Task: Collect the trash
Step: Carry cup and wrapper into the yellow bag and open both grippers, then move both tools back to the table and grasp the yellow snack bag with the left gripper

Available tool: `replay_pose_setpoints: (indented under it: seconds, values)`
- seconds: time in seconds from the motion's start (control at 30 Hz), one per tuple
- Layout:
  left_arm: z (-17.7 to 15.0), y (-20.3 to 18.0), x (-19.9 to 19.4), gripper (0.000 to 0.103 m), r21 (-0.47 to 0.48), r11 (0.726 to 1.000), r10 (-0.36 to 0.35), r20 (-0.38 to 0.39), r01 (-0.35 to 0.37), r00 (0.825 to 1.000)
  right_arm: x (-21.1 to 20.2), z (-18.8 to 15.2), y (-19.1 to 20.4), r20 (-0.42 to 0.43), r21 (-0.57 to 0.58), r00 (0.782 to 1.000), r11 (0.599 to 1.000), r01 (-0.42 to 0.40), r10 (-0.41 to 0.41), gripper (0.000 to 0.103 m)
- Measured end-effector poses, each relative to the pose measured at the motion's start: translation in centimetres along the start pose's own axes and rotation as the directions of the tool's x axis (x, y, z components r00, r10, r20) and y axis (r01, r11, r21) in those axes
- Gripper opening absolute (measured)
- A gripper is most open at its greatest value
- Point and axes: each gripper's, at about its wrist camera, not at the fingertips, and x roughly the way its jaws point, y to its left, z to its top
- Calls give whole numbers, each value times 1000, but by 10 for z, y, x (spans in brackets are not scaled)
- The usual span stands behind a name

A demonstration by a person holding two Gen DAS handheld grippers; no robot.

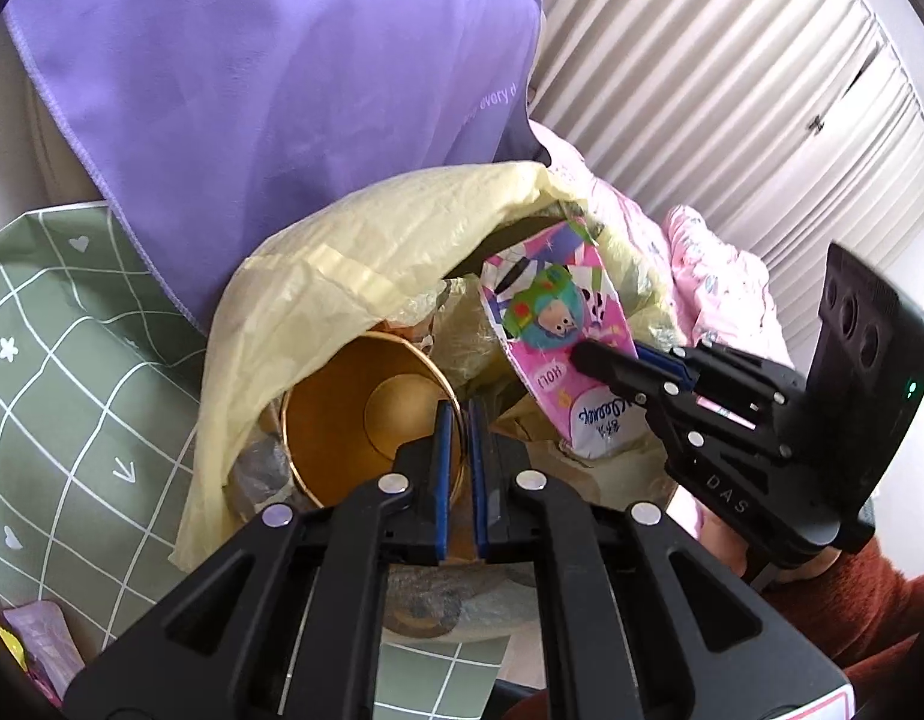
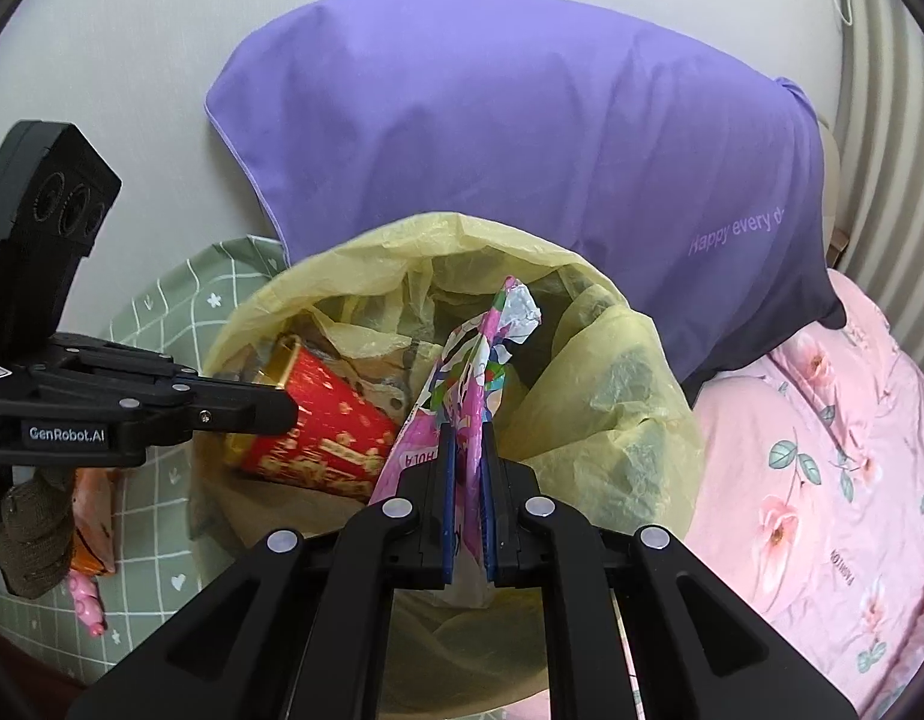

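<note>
We held the left gripper (image 1: pixel 459 420) clamped on the paper cup (image 1: pixel 366 414) rim and the right gripper (image 2: pixel 467 450) clamped on the pink wrapper (image 2: pixel 462 372), which risked snagging the yellow bag (image 2: pixel 612 372) liner just beyond our fingertips.

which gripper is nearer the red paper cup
Left. The left gripper pinches the rim of the red paper cup over the yellow bin bag; the right gripper holds a pink wrapper just beside it.

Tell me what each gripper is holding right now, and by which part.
Left gripper pinches the rim of the red paper cup. Right gripper clamps the pink snack wrapper near its lower end, over the yellow-lined bin.
</note>
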Motion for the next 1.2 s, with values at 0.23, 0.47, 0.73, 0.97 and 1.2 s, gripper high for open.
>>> replay_pose_setpoints:
  seconds: [0.23,0.47,0.73,0.97,1.2]
  values:
    - [-11,-1,-13,23,-36,999,-12,41,14,999,-6,0,4,34,2,999,1000,18,-18,11]
    - [-25,-7,-56,36,-95,992,101,164,-86,981,-10,-4,6,42,7,999,999,33,-33,30]
    - [-77,26,-126,43,-232,948,285,308,-219,908,-35,0,20,114,-19,993,1000,18,-15,30]
    - [-143,73,-193,46,-403,846,490,325,-351,809,-44,5,56,138,-85,977,985,-152,162,45]
    - [-211,105,-254,52,-542,692,692,311,-476,652,-35,0,111,102,-198,942,935,-295,319,46]
